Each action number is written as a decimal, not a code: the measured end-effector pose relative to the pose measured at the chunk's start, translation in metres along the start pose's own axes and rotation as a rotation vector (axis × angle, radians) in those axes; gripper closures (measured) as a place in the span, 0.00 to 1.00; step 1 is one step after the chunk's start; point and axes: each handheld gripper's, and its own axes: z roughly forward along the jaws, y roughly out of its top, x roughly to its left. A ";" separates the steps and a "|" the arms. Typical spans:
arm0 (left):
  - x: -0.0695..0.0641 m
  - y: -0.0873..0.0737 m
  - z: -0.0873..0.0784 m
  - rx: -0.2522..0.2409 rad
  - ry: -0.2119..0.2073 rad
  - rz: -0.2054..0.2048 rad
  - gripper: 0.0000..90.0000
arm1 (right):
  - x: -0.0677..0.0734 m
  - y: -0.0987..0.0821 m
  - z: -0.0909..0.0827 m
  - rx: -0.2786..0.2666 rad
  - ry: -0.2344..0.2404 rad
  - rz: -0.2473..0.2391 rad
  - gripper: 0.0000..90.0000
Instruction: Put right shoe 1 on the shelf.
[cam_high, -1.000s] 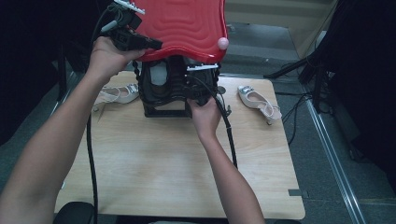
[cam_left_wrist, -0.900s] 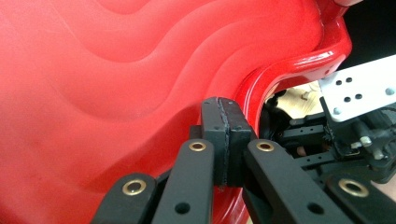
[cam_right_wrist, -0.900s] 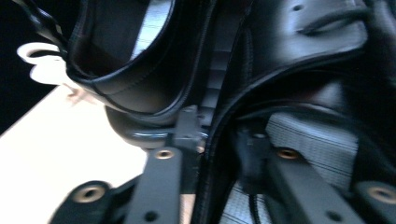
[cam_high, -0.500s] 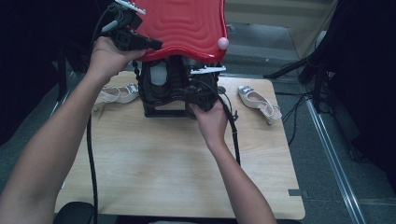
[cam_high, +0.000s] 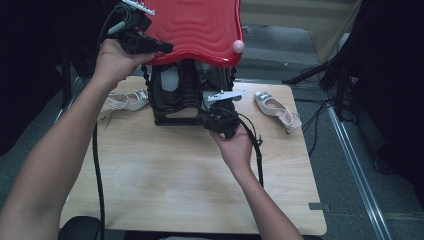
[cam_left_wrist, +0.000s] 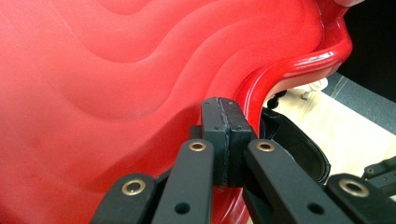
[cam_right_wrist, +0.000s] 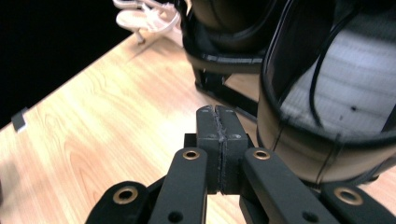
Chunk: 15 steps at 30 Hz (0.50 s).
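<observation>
Up close, the right gripper (cam_right_wrist: 218, 135) has just clenched, pads pressed flat together with nothing between them, low beside the black shoe (cam_right_wrist: 327, 116) in the black rack (cam_high: 172, 117) on the wooden table (cam_high: 175, 175). Higher up, the left gripper (cam_left_wrist: 225, 140) is clenched too, against the edge of the raised red lid (cam_high: 200, 30). Pale sandals (cam_high: 276, 107) lie at either side.

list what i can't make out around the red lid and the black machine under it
- High view: the red lid covers the black machine's top, and its far part is cut off by the frame's top edge.
- High view: the person's forearm partly hides the left sandal.
- Left gripper view: whether the shut left tongs touch the lid.
</observation>
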 end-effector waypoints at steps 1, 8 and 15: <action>0.000 0.000 0.000 0.000 -0.002 0.000 1.00 | 0.000 -0.003 0.000 0.002 0.005 0.001 1.00; 0.005 -0.001 -0.002 0.004 -0.021 -0.002 1.00 | -0.002 -0.018 0.003 0.038 0.015 -0.016 1.00; 0.005 -0.001 -0.003 0.009 -0.025 -0.002 1.00 | -0.011 -0.020 0.013 0.035 -0.012 -0.015 1.00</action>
